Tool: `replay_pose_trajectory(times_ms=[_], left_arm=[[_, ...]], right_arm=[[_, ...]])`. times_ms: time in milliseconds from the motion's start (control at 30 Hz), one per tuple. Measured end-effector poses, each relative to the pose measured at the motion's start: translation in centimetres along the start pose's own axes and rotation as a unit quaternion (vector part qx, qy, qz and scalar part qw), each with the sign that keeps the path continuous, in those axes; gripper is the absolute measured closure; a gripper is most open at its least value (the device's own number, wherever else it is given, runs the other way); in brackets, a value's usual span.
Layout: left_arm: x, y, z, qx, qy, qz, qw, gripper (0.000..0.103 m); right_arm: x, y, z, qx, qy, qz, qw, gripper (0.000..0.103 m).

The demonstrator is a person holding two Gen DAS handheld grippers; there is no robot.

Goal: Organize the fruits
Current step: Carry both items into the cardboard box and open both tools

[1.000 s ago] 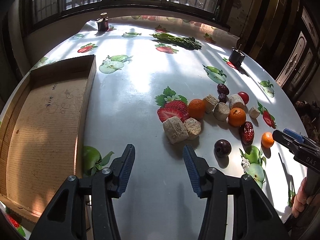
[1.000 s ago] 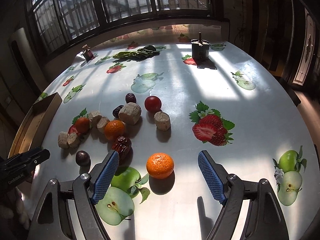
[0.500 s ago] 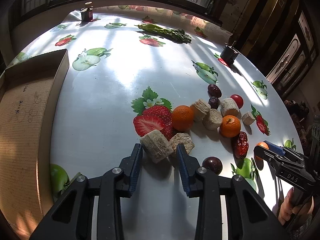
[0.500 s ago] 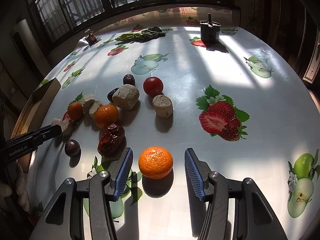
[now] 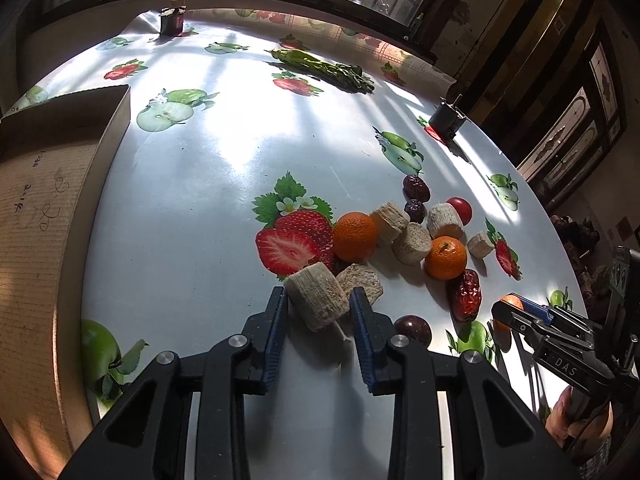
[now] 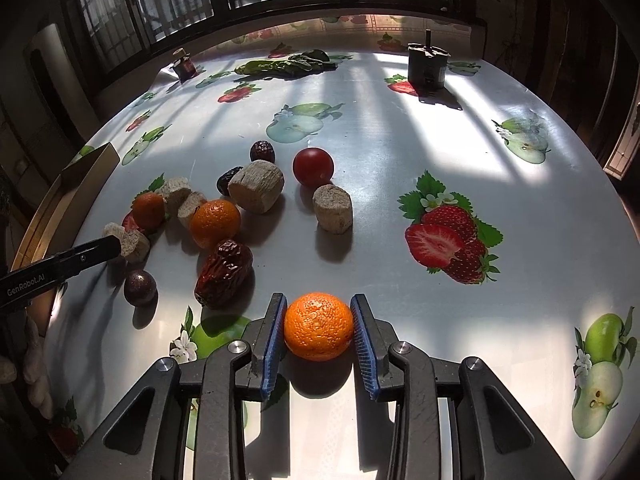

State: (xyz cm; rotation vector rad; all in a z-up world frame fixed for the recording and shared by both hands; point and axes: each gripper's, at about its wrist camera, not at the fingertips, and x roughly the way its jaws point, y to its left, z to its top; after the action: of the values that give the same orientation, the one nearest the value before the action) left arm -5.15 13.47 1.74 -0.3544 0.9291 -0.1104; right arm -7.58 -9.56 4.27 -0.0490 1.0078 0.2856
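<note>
In the left wrist view my left gripper (image 5: 319,294) has its jaws closing, and both blue pads touch the sides of a beige ribbed chunk (image 5: 318,302). A second chunk (image 5: 362,280) leans against it. In the right wrist view my right gripper (image 6: 319,300) is closing too, its pads pressed on a small orange (image 6: 319,326). Beyond lie two more oranges (image 6: 215,223), a wrinkled red date (image 6: 224,267), a dark round fruit (image 6: 139,287), a cherry tomato (image 6: 313,166) and several beige chunks (image 6: 257,186).
An open cardboard box (image 5: 40,208) sits at the table's left edge. Far back are a dark jar (image 5: 173,20), a bunch of green leaves (image 5: 324,66) and a black metal cylinder (image 6: 427,65). The fruit-print tablecloth (image 6: 440,152) is bare on the right.
Both pairs of jaws have narrowed from wide apart. The left gripper moved forward and down until its pads reached the beige chunk. The right one stayed in place and closed onto the orange.
</note>
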Motion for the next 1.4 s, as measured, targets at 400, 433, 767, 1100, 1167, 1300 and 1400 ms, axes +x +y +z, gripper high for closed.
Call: replay_pose_trajectory(times_ms=[400, 433, 767, 1100, 1167, 1300, 1400], left_arm=[[-12.4, 3.0, 1.3, 0.015, -0.097, 0.009, 0.9951, 0.072], [-13.2, 3.8, 1.9, 0.019, -0.101, 0.024, 0.9944, 0.072], [-11.2, 17.8, 10.7, -0.055, -0.053, 0.154, 0.9851, 0.072], [-5.0, 25.0, 12.2, -0.129, -0.015, 0.135, 0.9824, 0.072], [-4.5, 25.8, 12.0, -0.143, -0.013, 0.123, 0.9819, 0.072], [-4.1, 26.5, 11.7, -0.158, -0.015, 0.106, 0.9816, 0.07], [-4.7, 26.7, 11.6, -0.172, -0.023, 0.095, 0.9802, 0.056]], right_arm=[[-6.1, 7.2, 2.4, -0.044, -0.052, 0.07, 0.995, 0.068], [-6.5, 8.4, 3.0, -0.052, -0.054, 0.087, 0.993, 0.068], [-2.7, 25.6, 8.9, -0.147, -0.038, 0.19, 0.97, 0.068], [9.4, 35.5, 10.9, -0.225, -0.007, 0.128, 0.966, 0.068], [10.9, 35.9, 11.2, -0.223, 0.001, 0.12, 0.967, 0.068], [12.7, 35.8, 12.0, -0.21, 0.01, 0.112, 0.971, 0.067], [12.2, 35.4, 12.5, -0.199, -0.007, 0.104, 0.974, 0.054]])
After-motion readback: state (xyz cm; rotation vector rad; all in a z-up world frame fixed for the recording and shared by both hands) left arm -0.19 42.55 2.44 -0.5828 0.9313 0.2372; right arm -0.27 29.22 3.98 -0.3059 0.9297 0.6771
